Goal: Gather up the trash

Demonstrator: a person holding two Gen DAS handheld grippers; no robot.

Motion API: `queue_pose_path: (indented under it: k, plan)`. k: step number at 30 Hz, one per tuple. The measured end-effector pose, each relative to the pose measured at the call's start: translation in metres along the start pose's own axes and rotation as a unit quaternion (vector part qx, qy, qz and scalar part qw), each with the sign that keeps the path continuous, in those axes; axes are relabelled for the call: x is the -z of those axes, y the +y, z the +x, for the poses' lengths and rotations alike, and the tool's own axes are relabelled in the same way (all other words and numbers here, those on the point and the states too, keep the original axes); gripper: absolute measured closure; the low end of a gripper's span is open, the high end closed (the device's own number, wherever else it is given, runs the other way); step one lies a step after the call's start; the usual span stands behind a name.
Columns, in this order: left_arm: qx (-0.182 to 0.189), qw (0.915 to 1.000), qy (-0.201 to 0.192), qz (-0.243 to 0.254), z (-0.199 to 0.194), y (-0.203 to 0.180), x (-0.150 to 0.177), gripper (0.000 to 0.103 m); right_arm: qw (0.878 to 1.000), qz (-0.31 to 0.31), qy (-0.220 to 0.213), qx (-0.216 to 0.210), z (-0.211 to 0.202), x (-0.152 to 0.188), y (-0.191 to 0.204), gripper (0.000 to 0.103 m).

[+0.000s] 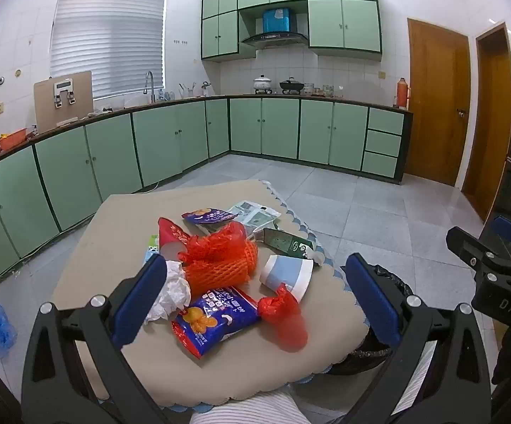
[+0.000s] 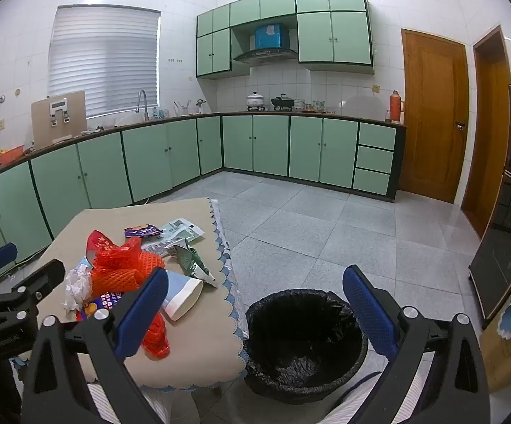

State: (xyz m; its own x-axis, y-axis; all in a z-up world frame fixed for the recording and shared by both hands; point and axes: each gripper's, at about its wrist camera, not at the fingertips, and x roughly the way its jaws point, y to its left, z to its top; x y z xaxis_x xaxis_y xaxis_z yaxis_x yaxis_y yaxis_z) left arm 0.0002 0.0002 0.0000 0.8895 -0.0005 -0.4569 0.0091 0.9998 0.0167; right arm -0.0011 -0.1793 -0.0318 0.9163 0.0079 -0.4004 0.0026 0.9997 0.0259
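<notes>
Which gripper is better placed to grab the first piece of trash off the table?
Left. The left gripper hangs open right over the pile, the blue snack bag between its fingers. The right gripper is open too, but sits mostly over the black-lined bin beside the table.

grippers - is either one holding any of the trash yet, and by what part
Nothing is held. The left gripper and right gripper both stand open and empty above the table.
</notes>
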Motion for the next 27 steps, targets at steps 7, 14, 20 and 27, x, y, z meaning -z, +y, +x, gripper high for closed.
queue_pose_path:
  k: [7, 14, 20, 27]
  plan:
    - [0.000, 1.0000, 0.000, 0.001, 0.0014, 0.0013, -0.0012, 0.005, 1.000, 0.001, 0.004, 0.000, 0.0005, -0.0002, -0.0002, 0.006]
    - [-0.001, 1.0000, -0.004, 0.001, -0.0003, 0.0000, 0.0001, 0.005, 1.000, 0.001, 0.005, 0.000, 0.0010, -0.0002, -0.0014, 0.006]
    - [-0.002, 1.0000, -0.005, 0.002, 0.0000, 0.0001, -0.0023, 0.005, 1.000, 0.001, 0.005, 0.000, 0.0011, -0.0004, -0.0021, 0.006]
    - [-0.001, 1.0000, -0.005, 0.001, 0.0043, 0.0025, -0.0061, 0.005, 1.000, 0.002, 0.005, 0.000, 0.0010, -0.0010, -0.0028, 0.006]
